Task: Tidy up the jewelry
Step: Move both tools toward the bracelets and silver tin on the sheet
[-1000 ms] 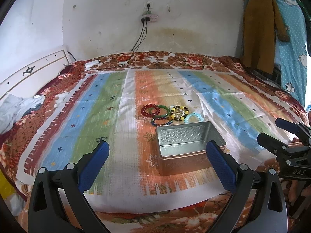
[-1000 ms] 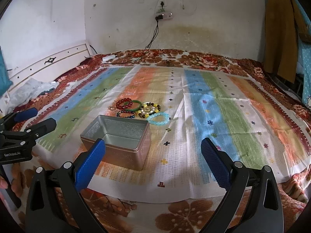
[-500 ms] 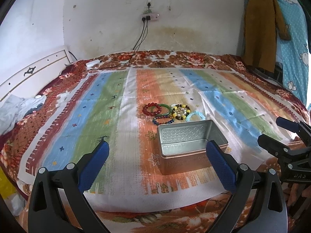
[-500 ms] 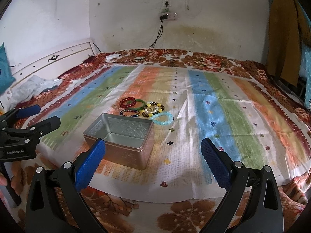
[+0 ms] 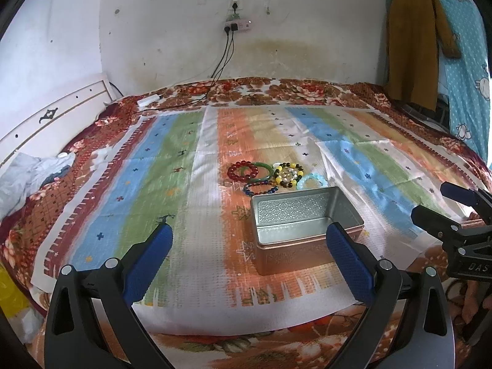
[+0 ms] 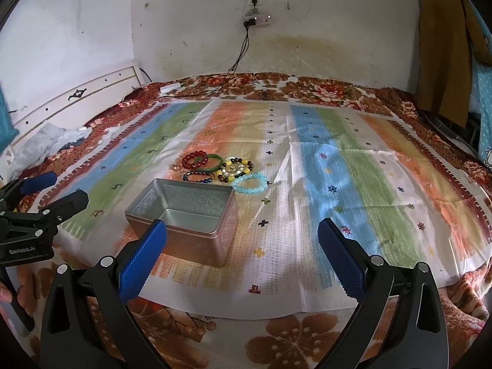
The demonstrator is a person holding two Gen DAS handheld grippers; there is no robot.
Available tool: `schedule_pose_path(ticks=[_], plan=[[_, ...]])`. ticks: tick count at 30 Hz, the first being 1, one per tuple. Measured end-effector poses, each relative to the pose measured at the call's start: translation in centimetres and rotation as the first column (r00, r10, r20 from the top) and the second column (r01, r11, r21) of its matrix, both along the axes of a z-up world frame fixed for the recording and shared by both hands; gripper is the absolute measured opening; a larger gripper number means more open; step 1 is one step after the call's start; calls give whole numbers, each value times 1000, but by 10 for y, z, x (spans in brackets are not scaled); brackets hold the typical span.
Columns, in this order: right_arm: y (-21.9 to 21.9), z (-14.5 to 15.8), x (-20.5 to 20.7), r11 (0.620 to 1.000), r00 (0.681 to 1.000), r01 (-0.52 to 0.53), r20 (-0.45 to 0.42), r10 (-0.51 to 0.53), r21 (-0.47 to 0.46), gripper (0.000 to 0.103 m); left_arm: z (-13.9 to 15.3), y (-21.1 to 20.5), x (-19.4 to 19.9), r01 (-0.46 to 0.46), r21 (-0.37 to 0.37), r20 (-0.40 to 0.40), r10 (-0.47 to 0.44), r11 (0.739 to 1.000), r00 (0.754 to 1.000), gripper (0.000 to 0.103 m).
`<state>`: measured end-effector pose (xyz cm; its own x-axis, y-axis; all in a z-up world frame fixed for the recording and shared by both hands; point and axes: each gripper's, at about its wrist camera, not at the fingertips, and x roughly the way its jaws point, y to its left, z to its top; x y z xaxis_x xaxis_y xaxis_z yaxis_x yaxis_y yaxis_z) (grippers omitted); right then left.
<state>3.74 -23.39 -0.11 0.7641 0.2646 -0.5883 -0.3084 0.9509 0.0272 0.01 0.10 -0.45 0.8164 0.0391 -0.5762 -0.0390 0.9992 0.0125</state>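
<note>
An open, empty silver tin box (image 5: 303, 227) (image 6: 187, 212) sits on the striped cloth. Just behind it lies a cluster of bracelets: a red beaded one (image 5: 243, 170) (image 6: 194, 160), a green bangle (image 5: 261, 174) (image 6: 212, 163), a dark blue beaded one (image 5: 259, 189) (image 6: 196, 177), a yellow-and-brown beaded one (image 5: 289, 173) (image 6: 236, 168) and a pale blue one (image 5: 313, 180) (image 6: 250, 184). My left gripper (image 5: 246, 243) (image 6: 46, 190) is open, near and left of the box. My right gripper (image 6: 243, 240) (image 5: 442, 200) is open too, right of the box. Neither holds anything.
The striped cloth (image 5: 172, 190) covers a floral blanket on a bed. A white headboard (image 5: 46, 123) stands at the left with crumpled grey fabric (image 5: 24, 178) by it. Cables run from a wall socket (image 5: 236, 24). Clothes (image 5: 412, 40) hang at the right.
Both grippers have drifted slightly; the box and bracelets sit a little further right in each view. Nothing was picked up or released.
</note>
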Motion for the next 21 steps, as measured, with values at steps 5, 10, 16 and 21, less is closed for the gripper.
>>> schedule_pose_path(ticks=[5,10,16,21], plan=[[1,0,0,1000,1000,-5,-2,5,-2,100,0,0,0,-2,-2,-2,2,1000,1000,98],[3,-1,1,1000,1000,-6,-9,6,0,100,0,1,-1,-6,-7,0,6,1000,1000,98],[2,0,5,999,999,-32,-23,33,28,100,0,4,4,-18,-16,-19,18,1000,1000,98],[-1,2,15,998,999,-17,-32,19,53,100,1,5,12,-19,-26,-39,18,999,999,98]])
